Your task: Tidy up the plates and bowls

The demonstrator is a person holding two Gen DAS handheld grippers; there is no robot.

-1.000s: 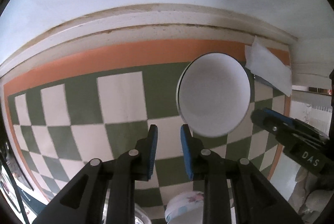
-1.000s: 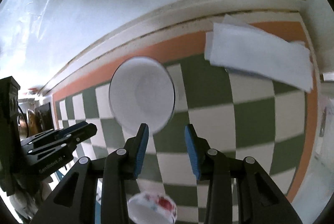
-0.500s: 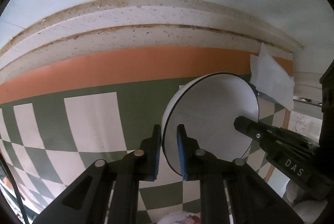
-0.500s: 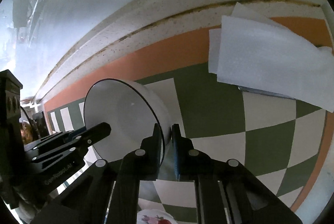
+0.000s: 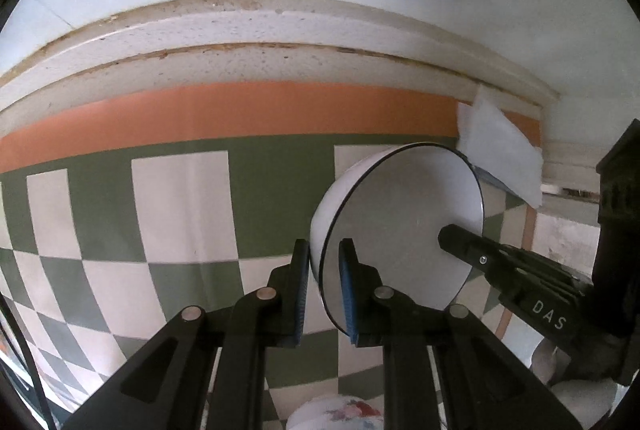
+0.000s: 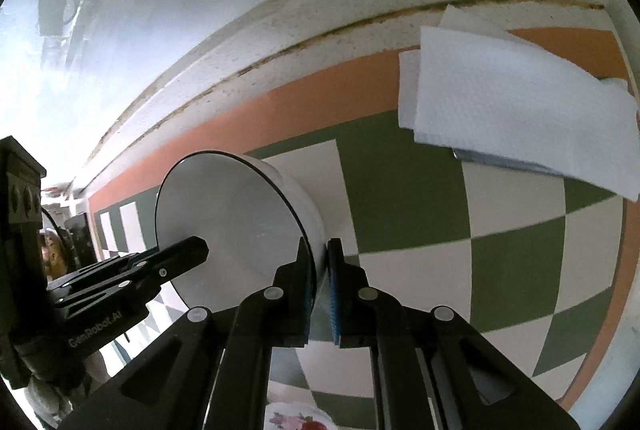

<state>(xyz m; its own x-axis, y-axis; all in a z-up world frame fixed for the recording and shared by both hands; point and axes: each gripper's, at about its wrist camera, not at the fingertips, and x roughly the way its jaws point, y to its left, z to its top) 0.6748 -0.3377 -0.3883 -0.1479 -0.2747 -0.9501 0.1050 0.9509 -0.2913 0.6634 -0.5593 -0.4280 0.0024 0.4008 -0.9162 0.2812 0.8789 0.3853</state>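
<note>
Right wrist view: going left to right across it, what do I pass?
Left gripper → white bowl → right gripper clamped on the bowl's rim → white paper towel at upper right.

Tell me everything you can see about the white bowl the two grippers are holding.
The white bowl is plain, glossy, ceramic-looking, with a thin dark line around its rim. It appears empty and tipped on its side, its opening showing in both wrist views, above the green-and-cream checked cloth. The left gripper pinches the rim on one side, one finger inside and one outside; the right gripper clamps the opposite side the same way.
</note>
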